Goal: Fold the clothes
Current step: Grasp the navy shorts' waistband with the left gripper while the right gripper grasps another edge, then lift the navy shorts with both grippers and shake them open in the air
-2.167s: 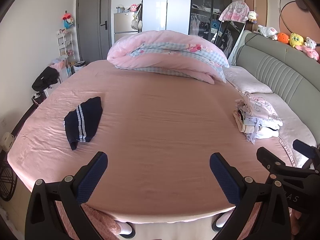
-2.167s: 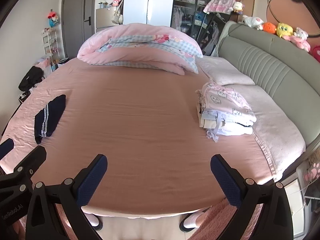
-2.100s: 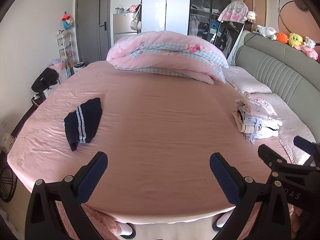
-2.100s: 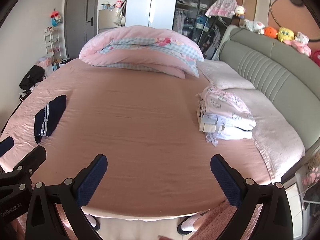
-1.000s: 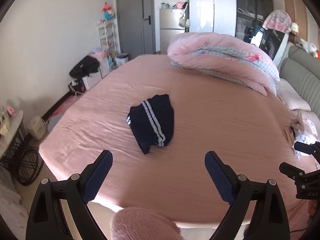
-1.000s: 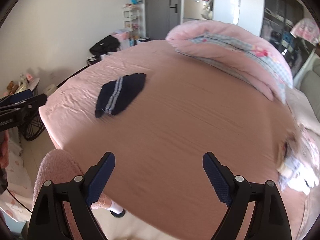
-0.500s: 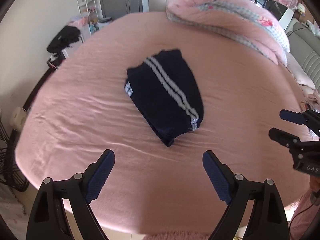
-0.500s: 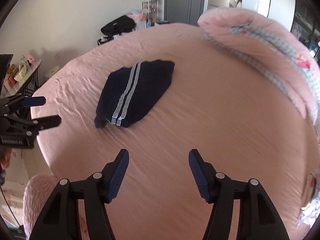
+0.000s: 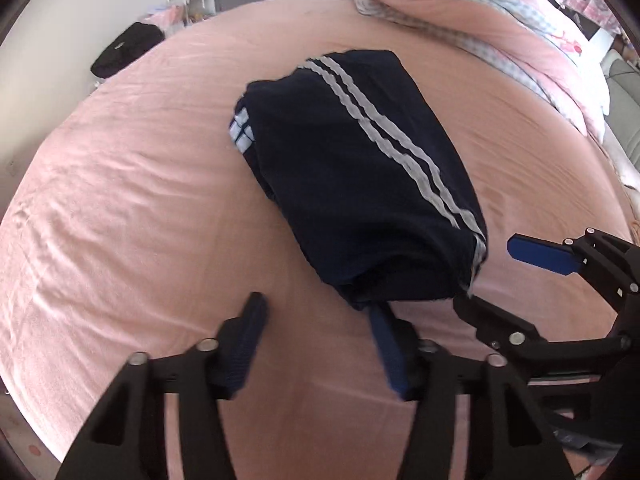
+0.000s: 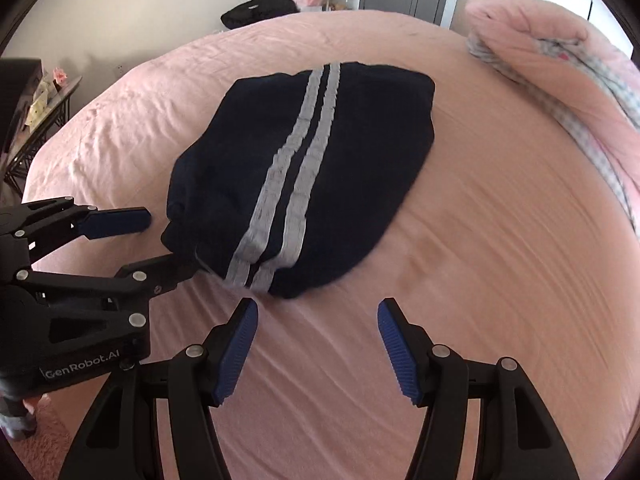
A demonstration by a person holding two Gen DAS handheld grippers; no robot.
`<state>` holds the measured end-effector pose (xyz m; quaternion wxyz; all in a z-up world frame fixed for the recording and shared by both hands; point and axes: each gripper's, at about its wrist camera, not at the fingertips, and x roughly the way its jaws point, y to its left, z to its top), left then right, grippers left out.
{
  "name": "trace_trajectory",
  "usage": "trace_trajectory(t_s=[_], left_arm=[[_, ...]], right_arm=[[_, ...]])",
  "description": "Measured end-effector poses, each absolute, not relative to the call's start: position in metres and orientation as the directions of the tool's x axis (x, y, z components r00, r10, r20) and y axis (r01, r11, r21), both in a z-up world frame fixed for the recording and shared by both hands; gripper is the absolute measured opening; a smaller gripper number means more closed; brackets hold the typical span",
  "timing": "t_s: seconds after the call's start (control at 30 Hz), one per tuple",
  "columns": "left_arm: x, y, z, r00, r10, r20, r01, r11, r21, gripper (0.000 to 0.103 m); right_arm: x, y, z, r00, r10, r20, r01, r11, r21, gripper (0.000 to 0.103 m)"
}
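Note:
A folded navy garment (image 9: 360, 172) with two white stripes lies on the pink bed sheet (image 9: 120, 220); the right wrist view shows the garment (image 10: 304, 152) from its other near corner. My left gripper (image 9: 316, 312) points down at its near edge and its jaws are closing. Its right fingertip (image 9: 376, 316) is tucked at the edge, while the left one rests on bare sheet, so no pad presses the cloth. My right gripper (image 10: 316, 308) stands open just short of the striped end, over bare sheet. In the left wrist view the right gripper (image 9: 508, 280) shows beside the garment's right corner.
A rolled pink duvet (image 9: 480, 12) lies at the far right of the bed. A black bag (image 10: 260, 10) and a shelf stand on the floor beyond the bed. A small side table (image 10: 40, 92) stands left of the bed, which drops off on that side.
Both grippers have swung left and come down close over the navy garment, which now fills the views. The left jaws have narrowed sharply. The right jaws narrowed earlier and have since held.

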<state>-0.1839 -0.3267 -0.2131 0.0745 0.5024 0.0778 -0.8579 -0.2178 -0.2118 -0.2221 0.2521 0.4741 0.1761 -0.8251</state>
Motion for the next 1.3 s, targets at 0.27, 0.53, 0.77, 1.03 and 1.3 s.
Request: trace_trajectory(t_s=[0.27,0.53,0.77,1.03,1.3], left_arm=[[-0.165,-0.329,-0.176,-0.571,-0.057,-0.819,0.245,-0.964,-0.103,0.005],[-0.177,-0.313,-0.195,-0.480,0.034,-0.877,0.154,-0.980,-0.123,0.019],[-0.200,-0.287,-0.205,-0.514,-0.010,-0.858,0.086,-0.995,-0.040,0.061],[-0.196,-0.306,-0.174,-0.583,0.026,-0.812,0.140,-0.981,-0.131,0.002],[-0.160,-0.297,-0.119,-0.627,0.123,-0.769,0.019,-0.985,-0.173,0.002]], right_arm=[[-0.242,-0.197,-0.195,-0.535,-0.267,-0.801,0.449,-0.894,-0.002,0.008],[-0.234,-0.174,-0.152,-0.584,-0.292,-0.757,0.463,-0.886,-0.015,0.006],[-0.234,-0.163,-0.152,-0.585,-0.315,-0.747,0.450,-0.893,0.024,0.006],[-0.223,-0.165,-0.175,-0.477,-0.336,-0.812,0.534,-0.845,0.036,0.034],[-0.200,-0.174,-0.172,-0.465,-0.429,-0.774,0.587,-0.804,0.093,0.056]])
